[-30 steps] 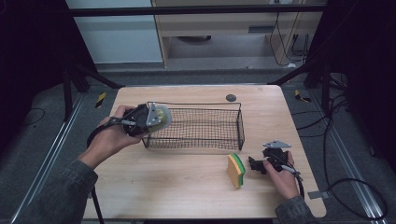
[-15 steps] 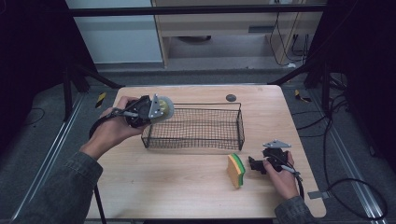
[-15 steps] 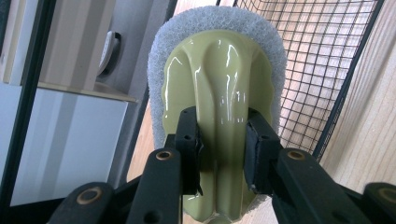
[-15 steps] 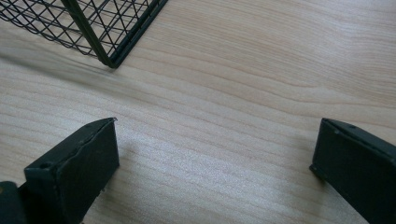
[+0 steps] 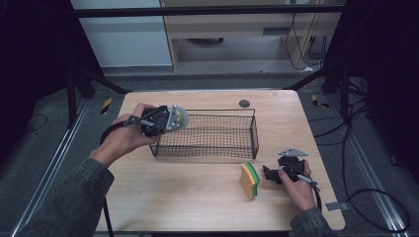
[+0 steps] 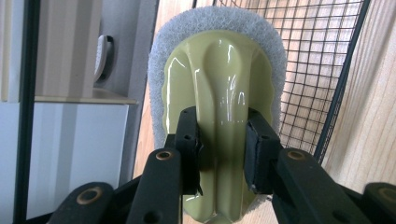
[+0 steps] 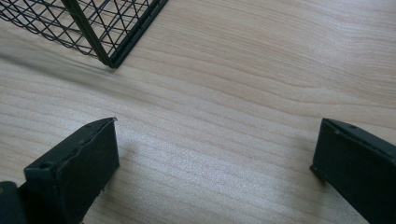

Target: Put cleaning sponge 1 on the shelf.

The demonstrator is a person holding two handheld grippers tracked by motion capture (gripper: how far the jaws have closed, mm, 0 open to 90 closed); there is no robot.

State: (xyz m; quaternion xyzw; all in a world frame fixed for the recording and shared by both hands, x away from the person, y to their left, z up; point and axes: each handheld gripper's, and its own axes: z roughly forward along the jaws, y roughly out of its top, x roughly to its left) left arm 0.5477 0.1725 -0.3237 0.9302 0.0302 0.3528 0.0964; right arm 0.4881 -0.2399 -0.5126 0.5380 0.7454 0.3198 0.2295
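Note:
My left gripper (image 5: 165, 121) is shut on a scrubber (image 5: 177, 117) with a glossy pale green handle (image 6: 219, 84) and a white mesh pad (image 6: 159, 70). It holds the scrubber at the left end of a black wire basket (image 5: 207, 136), just above the rim. In the left gripper view both pads press the handle's sides, with my left gripper (image 6: 223, 135) pointing at the basket mesh (image 6: 317, 56). A yellow and green sponge (image 5: 249, 180) stands on edge on the table. My right gripper (image 5: 268, 174) rests just right of the sponge, pointing at it. Its jaws stand wide apart over bare wood (image 7: 215, 154).
The wooden table (image 5: 197, 197) has free room in front of the basket. A small dark round object (image 5: 244, 103) lies near the far edge. A basket corner (image 7: 107, 28) sits at the upper left of the right gripper view. A cable trails from each gripper.
My left gripper has shifted slightly up and toward the basket's left end, still holding the scrubber. The right hand and the sponge have not moved.

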